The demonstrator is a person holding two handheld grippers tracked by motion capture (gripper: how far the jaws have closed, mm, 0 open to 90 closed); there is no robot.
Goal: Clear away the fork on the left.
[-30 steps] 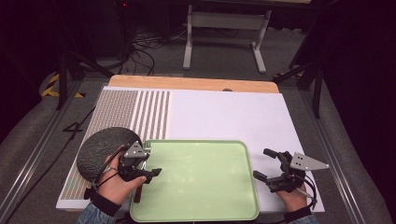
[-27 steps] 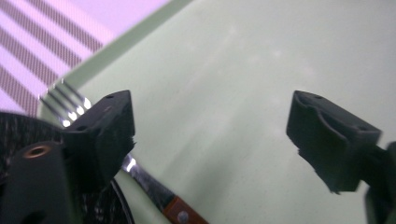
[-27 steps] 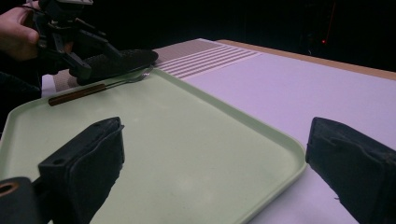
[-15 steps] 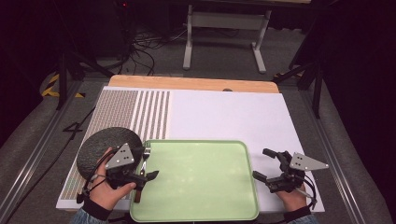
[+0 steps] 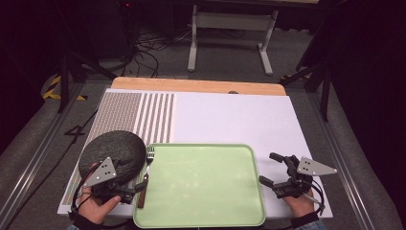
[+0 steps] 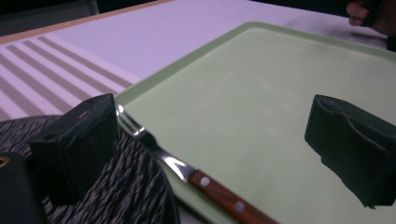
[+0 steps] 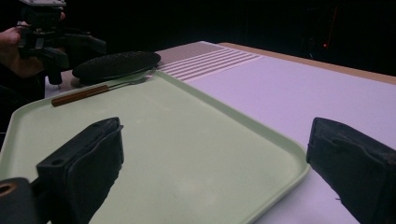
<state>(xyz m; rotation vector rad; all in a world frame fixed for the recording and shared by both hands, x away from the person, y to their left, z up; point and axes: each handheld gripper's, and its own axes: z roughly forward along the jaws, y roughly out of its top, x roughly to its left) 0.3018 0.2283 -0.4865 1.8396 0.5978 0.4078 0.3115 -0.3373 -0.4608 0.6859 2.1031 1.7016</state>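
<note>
A fork with a wooden handle lies along the left rim of the pale green tray, tines toward the far end. My left gripper is beside it, over the near edge of a dark round woven mat. Its jaws have just been opening. In the left gripper view the fork lies loose between the wide jaws of the left gripper, touched by neither pad. My right gripper stands open at the tray's right rim; in its own view the right gripper straddles the tray edge with nothing between its jaws.
The tray sits on a white table cover with a striped patch at the left. A wooden strip borders the far edge. The right gripper view shows the mat, the fork and the left hand's gripper beyond the tray.
The left gripper has drawn back to the left and nearer the person, and its jaws have opened. The fork stays on the tray's left rim. The right gripper has kept still.
</note>
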